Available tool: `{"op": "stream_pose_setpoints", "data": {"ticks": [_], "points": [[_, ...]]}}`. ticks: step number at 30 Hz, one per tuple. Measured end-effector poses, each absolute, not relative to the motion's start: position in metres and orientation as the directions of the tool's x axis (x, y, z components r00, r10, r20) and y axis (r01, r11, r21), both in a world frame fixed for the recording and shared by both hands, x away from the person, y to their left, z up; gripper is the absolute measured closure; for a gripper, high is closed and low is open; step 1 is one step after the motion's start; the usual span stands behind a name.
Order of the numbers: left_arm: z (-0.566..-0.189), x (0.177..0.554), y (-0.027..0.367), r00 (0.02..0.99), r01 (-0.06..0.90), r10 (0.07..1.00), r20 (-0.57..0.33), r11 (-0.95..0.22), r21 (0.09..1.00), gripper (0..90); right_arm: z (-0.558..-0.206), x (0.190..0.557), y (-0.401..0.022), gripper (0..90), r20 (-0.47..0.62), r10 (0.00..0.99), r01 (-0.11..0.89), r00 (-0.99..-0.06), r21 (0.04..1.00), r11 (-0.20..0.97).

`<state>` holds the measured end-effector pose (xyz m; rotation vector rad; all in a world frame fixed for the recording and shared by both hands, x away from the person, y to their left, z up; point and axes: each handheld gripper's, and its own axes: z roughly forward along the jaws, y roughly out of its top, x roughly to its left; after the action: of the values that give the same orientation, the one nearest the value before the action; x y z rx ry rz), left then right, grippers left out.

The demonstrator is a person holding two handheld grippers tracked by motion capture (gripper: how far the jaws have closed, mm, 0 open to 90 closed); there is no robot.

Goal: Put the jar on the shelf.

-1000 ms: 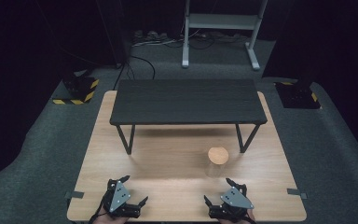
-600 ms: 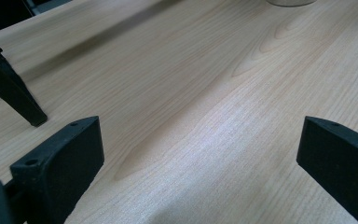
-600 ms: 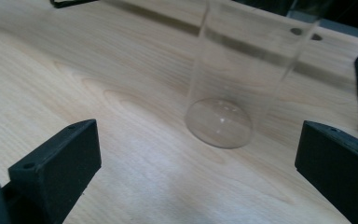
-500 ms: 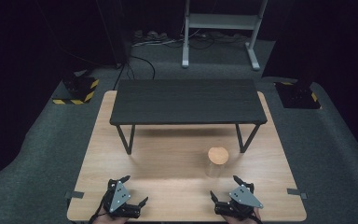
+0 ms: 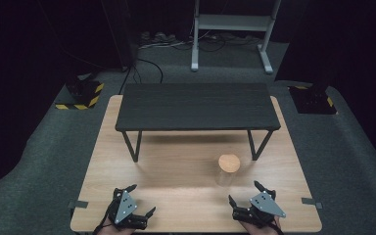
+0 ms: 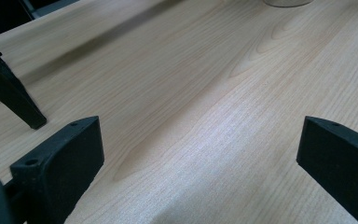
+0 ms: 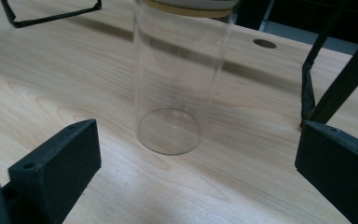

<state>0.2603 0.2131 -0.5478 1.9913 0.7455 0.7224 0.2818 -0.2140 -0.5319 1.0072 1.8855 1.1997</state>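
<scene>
A clear glass jar [image 5: 227, 172] with a round wooden lid stands upright on the light wooden table [image 5: 176, 166], right of centre. In the right gripper view the jar [image 7: 179, 79] is empty and stands just ahead of the wide-apart jaws. My right gripper [image 5: 248, 194] is open, near the front edge, a little right of and behind the jar. My left gripper [image 5: 137, 200] is open at the front left, over bare wood. In the left gripper view the jar's base [image 6: 286, 2] shows at the top edge.
A low black bench [image 5: 196, 106] on thin metal legs stands across the back half of the table. One leg [image 6: 9, 93] is near my left gripper, another leg [image 7: 335, 79] beside the jar. Dark carpet surrounds the table.
My right gripper has moved to the right along the front edge and turned toward the jar. The left gripper and the jar have stayed in place.
</scene>
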Motion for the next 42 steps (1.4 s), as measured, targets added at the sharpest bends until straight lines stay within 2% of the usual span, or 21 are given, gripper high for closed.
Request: {"op": "stream_pose_setpoints", "data": {"ticks": [8, 31, 42], "points": [[-0.548, 0.261, 0.214, 0.648, 0.232, 0.735, 0.197, -0.437, 0.869, 1.0, -0.528, 0.289, -0.213, 0.0, -0.065, 0.882, 0.290, -0.466, 0.931, 0.221], [-0.548, 0.260, 0.215, 0.648, 0.231, 0.737, 0.192, -0.431, 0.872, 1.0, -0.525, 0.314, -0.187, 0.0, -0.055, 0.871, 0.288, -0.488, 0.932, 0.220], [-0.548, 0.261, 0.215, 0.644, 0.237, 0.743, 0.183, -0.421, 0.875, 1.0, -0.529, 0.332, -0.181, 0.0, -0.024, 0.875, 0.270, -0.484, 0.947, 0.176]]}}
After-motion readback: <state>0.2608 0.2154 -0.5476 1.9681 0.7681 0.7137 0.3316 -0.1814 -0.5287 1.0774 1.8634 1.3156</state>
